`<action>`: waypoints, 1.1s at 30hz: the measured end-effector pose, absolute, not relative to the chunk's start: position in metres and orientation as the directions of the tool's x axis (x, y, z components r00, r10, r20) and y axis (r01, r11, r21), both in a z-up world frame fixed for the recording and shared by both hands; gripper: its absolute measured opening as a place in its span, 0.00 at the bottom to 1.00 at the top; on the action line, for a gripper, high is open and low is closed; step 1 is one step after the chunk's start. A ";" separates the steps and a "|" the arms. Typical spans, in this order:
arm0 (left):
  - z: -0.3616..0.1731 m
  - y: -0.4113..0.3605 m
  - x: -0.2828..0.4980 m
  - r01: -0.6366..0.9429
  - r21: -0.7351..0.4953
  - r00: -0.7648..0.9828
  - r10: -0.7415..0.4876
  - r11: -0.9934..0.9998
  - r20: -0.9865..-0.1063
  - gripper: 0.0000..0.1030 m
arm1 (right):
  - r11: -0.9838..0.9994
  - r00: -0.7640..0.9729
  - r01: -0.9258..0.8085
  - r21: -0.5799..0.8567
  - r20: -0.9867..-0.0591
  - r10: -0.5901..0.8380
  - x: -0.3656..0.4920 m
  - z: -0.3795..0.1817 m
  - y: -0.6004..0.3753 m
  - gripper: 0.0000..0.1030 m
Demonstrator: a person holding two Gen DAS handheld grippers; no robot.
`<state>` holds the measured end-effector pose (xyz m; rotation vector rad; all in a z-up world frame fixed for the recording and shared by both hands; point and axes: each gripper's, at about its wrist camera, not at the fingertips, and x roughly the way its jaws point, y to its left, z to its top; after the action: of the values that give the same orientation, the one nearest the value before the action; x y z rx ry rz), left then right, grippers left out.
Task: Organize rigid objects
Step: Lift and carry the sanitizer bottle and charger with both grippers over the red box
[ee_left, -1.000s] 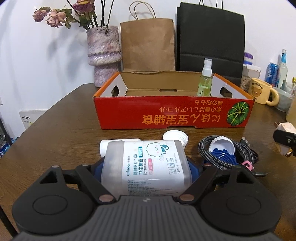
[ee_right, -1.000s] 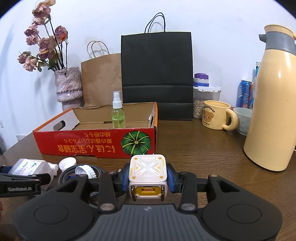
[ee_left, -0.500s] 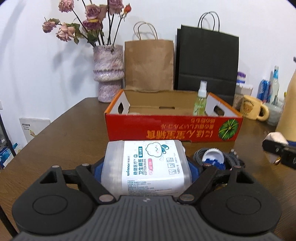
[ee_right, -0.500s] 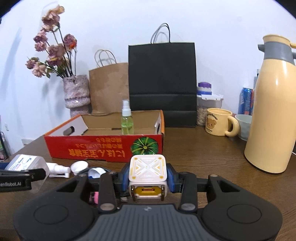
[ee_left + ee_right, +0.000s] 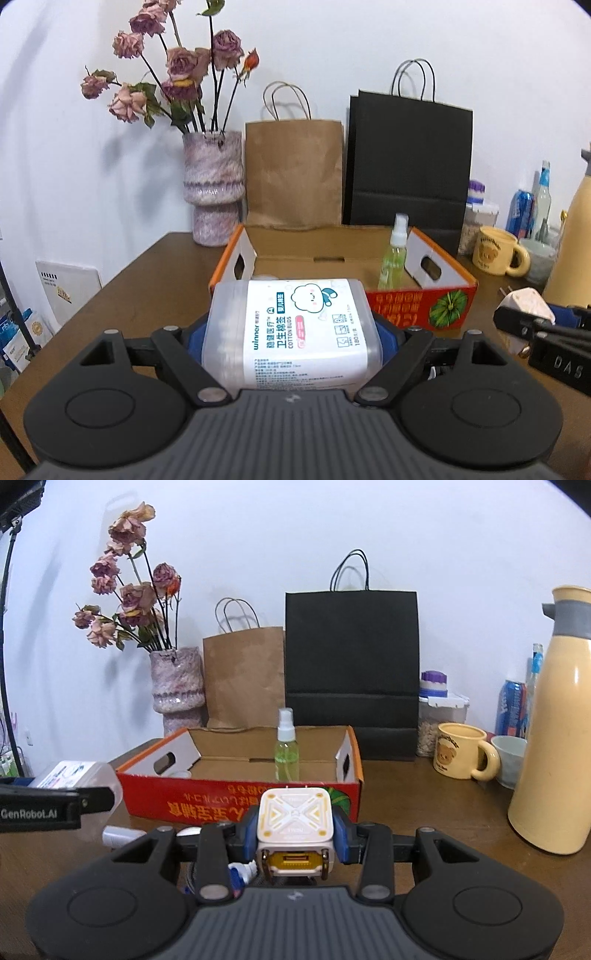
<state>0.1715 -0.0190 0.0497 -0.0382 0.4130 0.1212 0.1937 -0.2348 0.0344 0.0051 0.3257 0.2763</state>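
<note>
Over the table's near edge: both grippers are held clear of the wood, each with a load, facing the box (image 5: 236, 805).
Left gripper (image 5: 291, 332): jaws set wide, pads clamped on the two short sides of the swab box (image 5: 295, 328); it is carried label-up and level, probably so it can go flat into the box.
Right gripper (image 5: 295, 830): jaws nearly closed, pads pressed on both sides of the charger (image 5: 295, 821); its patterned face is up and the yellow port faces the camera.
Box: open-topped red carton on the table, in front of the bags near the far edge; a low wall and a bare floor make it the likely drop place.
Spray bottle (image 5: 286, 746): stands upright inside the box, toward its right end, so the left part is free.
Still on the table (image 5: 424, 805): a small white tube (image 5: 118, 836) lies near the box's front wall; other bits under the right gripper are too hidden to name.
Count, held: one swab box, one charger.
Count, in box: one spray bottle plainly; a pale thing by the left wall is unclear.
Count, bags: one brown bag (image 5: 243, 675), one black bag (image 5: 351, 664).
Count, others: one vase (image 5: 177, 686), one mug (image 5: 461, 751), one flask (image 5: 554, 720).
</note>
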 end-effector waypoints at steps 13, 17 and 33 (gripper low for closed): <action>0.073 -0.012 0.203 -0.161 -0.069 0.930 0.128 0.985 -0.344 0.82 | 0.958 0.916 -0.280 0.058 -0.281 0.284 0.223 0.054 -0.206 0.37; 0.075 -0.008 0.217 -0.178 -0.072 0.928 0.143 0.981 -0.344 0.82 | 0.958 0.919 -0.279 0.067 -0.272 0.286 0.237 0.059 -0.200 0.37; 0.074 0.001 0.270 -0.221 -0.084 0.922 0.179 0.972 -0.344 0.82 | 0.960 0.915 -0.272 0.067 -0.292 0.279 0.298 0.063 -0.184 0.37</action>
<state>0.2696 0.0014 0.0736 -0.1224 0.3417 0.2059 0.2975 -0.1842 0.0626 0.0255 0.3039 0.2837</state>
